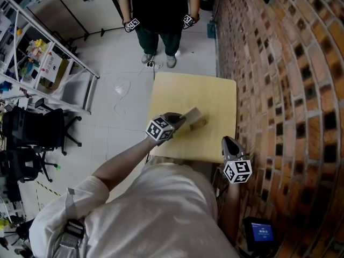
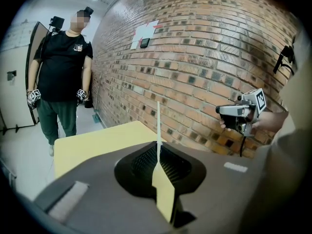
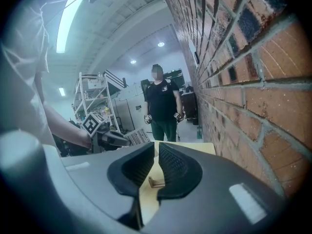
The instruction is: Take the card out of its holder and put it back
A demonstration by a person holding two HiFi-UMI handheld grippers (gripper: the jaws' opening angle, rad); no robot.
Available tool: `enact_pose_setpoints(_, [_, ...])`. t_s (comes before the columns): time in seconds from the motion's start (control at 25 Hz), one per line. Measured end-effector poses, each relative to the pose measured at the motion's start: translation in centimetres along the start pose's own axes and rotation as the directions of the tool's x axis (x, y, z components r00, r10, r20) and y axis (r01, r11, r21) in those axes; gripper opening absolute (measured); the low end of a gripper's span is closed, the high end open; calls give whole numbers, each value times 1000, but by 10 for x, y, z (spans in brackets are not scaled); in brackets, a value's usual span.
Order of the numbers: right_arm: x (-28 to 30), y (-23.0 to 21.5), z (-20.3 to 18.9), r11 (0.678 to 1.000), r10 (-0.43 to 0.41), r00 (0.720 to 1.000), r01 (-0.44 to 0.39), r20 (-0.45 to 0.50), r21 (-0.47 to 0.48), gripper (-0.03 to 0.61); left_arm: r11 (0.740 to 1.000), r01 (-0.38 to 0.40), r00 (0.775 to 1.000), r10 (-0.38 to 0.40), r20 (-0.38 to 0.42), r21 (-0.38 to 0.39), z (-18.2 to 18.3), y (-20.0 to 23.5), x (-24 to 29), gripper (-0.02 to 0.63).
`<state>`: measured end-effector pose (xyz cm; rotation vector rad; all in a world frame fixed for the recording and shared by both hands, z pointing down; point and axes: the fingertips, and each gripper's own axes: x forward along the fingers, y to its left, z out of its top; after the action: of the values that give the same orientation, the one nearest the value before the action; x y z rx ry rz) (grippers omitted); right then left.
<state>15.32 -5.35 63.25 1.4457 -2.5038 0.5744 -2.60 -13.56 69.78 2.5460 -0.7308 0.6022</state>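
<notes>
- The left gripper [image 1: 180, 120] has its fingers squeezed shut on a thin, pale yellow, flat card [image 1: 192, 114].
- In the left gripper view, the card [image 2: 158, 126] stands on its thin edge between the fingers. Its long side sticks straight out past the fingertips.
- The card is out of its holder and is up in the air above the pale yellow square worktop [image 1: 183, 90].
- The small, light brown wooden holder [image 1: 200, 124] sits on the worktop, just past the left fingertips and a bit lower than the card. It looks empty.
- I think the next job is to put the card back, so the card's bottom edge must line up with the slot. I cannot tell which way the slot runs.
- The left gripper is nearer to the holder.
- The right gripper [image 1: 228, 143] is by the worktop's edge beside the brick wall. Its fingers are almost together with a thin gap, and they hold nothing.
- Through that gap, the holder [image 3: 156, 182] shows farther ahead.
</notes>
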Motion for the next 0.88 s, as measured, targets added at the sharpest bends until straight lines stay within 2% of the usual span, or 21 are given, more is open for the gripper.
enact_pose_setpoints(0.2, [-1,-1,-4,1000,-2,1000,2,-8,6,20,1000,11,1000,-11,-20,-3,-6,3,7,34])
enact_pose_setpoints(0.44, [-2,-2,-6,1000,-6,1000,7,-12,13,20,998,29,997,-26,-77,47,-14,5,19,34])
enact_pose_setpoints(0.6, [-3,-1,-8,1000,-9,1000,10,-17,22,20,995,51,988,-38,-151,83,-31,7,31,34])
enact_pose_setpoints(0.88, [-7,-2,-15,999,-19,999,20,-25,39,20,989,93,972,-66,-227,111,-48,11,49,34])
